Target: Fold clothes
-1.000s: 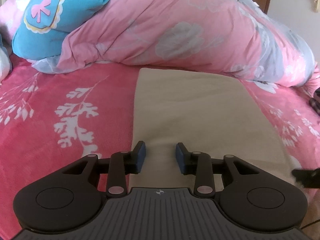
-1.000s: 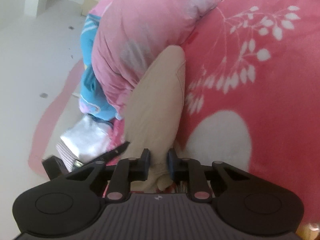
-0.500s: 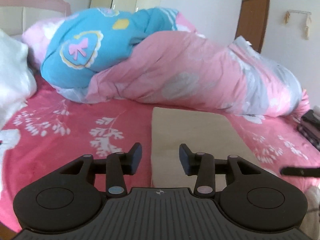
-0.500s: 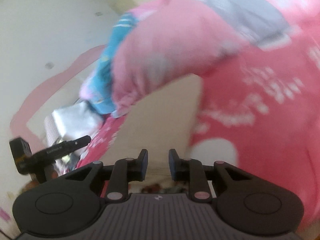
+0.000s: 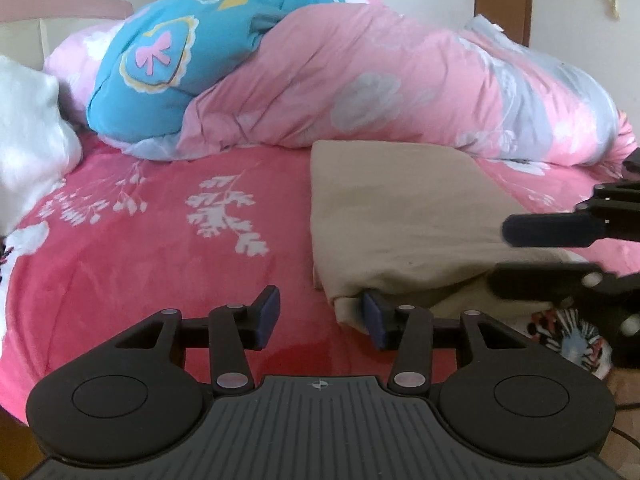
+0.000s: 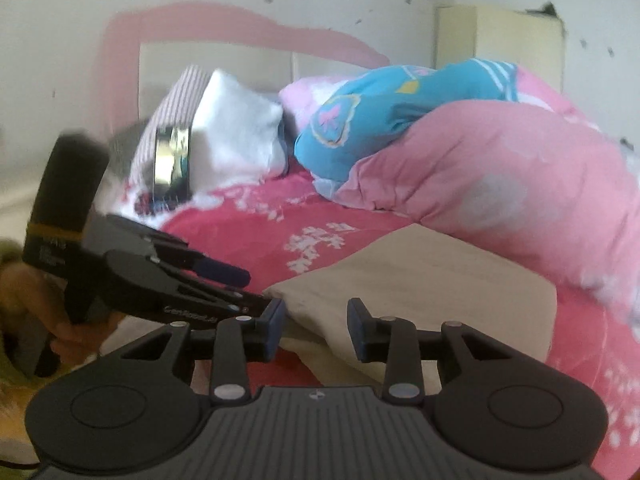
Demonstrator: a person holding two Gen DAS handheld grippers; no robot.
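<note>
A folded beige garment (image 5: 404, 220) lies flat on the pink floral bedsheet (image 5: 160, 240); it also shows in the right wrist view (image 6: 420, 280). My left gripper (image 5: 320, 316) is open and empty at the garment's near left corner, its right finger touching the edge. My right gripper (image 6: 316, 330) is open and empty, its fingers either side of the garment's near corner. The right gripper also shows at the right edge of the left wrist view (image 5: 560, 252), and the left gripper shows in the right wrist view (image 6: 224, 280).
A bunched pink quilt (image 5: 380, 92) and a blue pillow (image 5: 168, 64) lie just behind the garment. White pillows (image 6: 236, 136) sit by the headboard (image 6: 224, 52). A striped printed cloth (image 5: 568, 340) lies at the bed's near right edge.
Both grippers pulled back and dropped low toward the garment's near edge. The right gripper let go of the beige cloth and opened wider; the left gripper also opened wider.
</note>
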